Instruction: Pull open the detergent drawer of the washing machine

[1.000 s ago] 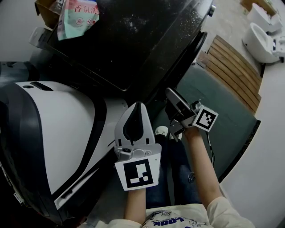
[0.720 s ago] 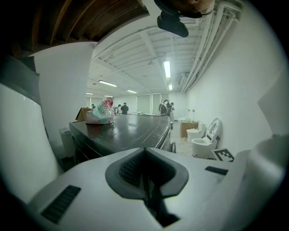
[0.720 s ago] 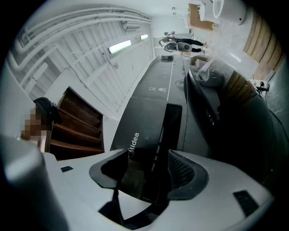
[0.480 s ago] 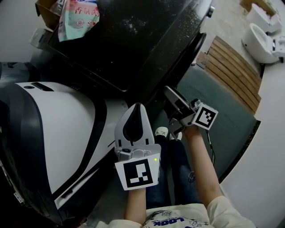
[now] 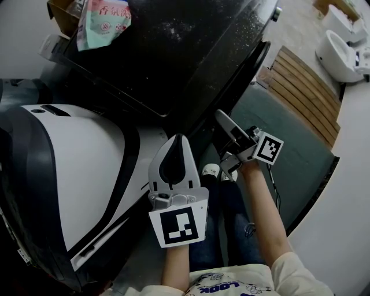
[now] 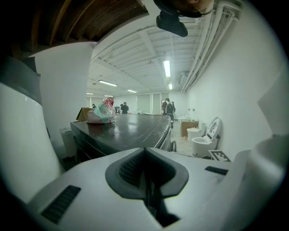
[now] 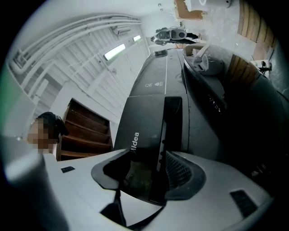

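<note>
The black washing machine (image 5: 191,52) fills the top of the head view. Its black detergent drawer front (image 7: 149,122), printed with white letters, points away along the right gripper view. My right gripper (image 7: 146,169) is at the machine's front (image 5: 222,122), and its jaws are closing with the drawer front between them. The right pad (image 7: 180,169) lies close beside the drawer's edge, and a gap remains at the left pad. My left gripper (image 5: 175,141) hangs in the middle with its jaws shut on nothing (image 6: 146,169), apart from the machine.
A white and black appliance (image 5: 75,173) stands at the left. A pink and green bag (image 5: 104,20) and a cardboard box (image 5: 60,8) lie on the black machine. At the right are wooden slats (image 5: 306,87), a green mat (image 5: 289,150) and a white toilet (image 5: 341,52).
My right gripper has turned slightly at the machine's front and its marker cube has shifted a little. The left gripper has not moved.
</note>
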`<state>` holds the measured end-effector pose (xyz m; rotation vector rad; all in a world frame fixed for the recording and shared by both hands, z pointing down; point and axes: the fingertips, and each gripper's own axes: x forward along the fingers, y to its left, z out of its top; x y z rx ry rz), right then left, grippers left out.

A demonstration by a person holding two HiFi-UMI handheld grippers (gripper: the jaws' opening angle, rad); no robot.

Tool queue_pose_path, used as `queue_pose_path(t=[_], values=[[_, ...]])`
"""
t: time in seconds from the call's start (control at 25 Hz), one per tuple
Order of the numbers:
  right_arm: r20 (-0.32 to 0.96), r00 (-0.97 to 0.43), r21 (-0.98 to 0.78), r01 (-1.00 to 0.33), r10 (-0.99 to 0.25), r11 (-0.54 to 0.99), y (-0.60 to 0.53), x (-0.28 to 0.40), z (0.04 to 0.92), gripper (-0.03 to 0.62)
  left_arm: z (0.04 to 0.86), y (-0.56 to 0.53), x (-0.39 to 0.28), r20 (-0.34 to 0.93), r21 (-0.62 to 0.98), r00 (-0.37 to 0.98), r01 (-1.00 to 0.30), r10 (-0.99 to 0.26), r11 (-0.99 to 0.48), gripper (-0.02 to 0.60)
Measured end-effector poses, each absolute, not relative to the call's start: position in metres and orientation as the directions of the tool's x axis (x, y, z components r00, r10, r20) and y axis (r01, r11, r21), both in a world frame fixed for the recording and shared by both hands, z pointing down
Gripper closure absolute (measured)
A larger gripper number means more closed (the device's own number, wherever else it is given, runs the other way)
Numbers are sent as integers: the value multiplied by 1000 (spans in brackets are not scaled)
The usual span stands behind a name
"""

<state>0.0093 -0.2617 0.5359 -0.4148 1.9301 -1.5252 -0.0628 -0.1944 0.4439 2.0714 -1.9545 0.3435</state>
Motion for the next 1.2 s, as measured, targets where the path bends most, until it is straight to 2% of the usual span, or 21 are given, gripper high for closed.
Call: queue_pose_path(t=[0.2, 0.8, 1.2], values=[[-340, -729, -934, 188, -594, 303, -261, 9, 531, 405, 446, -193, -64, 356, 42, 60, -998, -932, -48, 569], [-403, -706, -908, 226, -582, 354, -264, 8, 530, 379, 448, -192, -64, 359, 50, 63, -998, -931, -48, 569], [-431, -672, -900, 268, -602, 345, -262, 13, 534, 416, 447, -192, -65, 364, 49, 59, -998, -929, -45, 569]])
